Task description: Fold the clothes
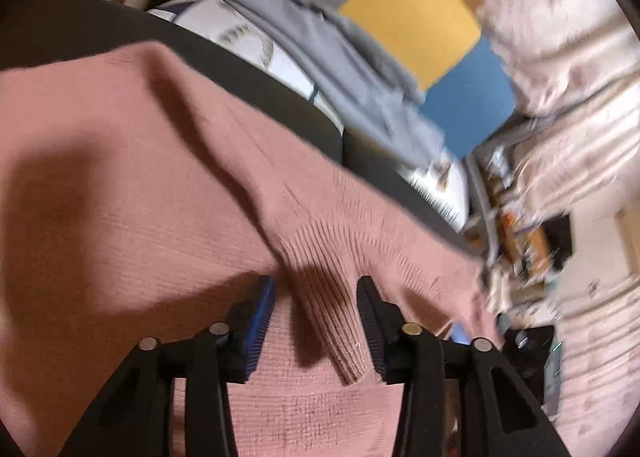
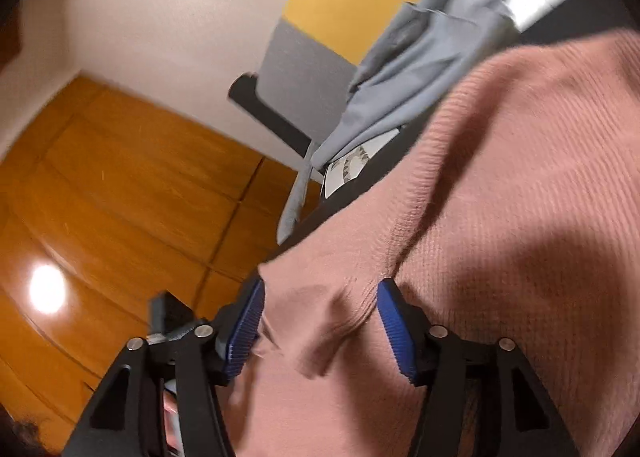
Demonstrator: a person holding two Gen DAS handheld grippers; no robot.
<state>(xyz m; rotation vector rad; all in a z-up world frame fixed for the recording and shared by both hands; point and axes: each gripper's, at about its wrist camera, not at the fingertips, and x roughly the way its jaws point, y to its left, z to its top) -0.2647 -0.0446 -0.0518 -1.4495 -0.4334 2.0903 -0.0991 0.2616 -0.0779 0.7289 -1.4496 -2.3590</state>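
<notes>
Blurring hides the clutter (image 1: 520, 241) beyond the pink sweater (image 1: 140, 177).

**What the views leave unclear**

Ahead and right of the left tongs (image 1: 318, 321), shelf clutter (image 1: 520, 241) smears into blur. The pink sweater (image 1: 160, 185) runs past the frame edge and hides the surface beneath. The right tongs' (image 2: 320, 321) handles are cropped below.

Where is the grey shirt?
In the left wrist view the grey shirt lies bunched up beyond the pink sweater, beside the yellow and blue squares.
</notes>
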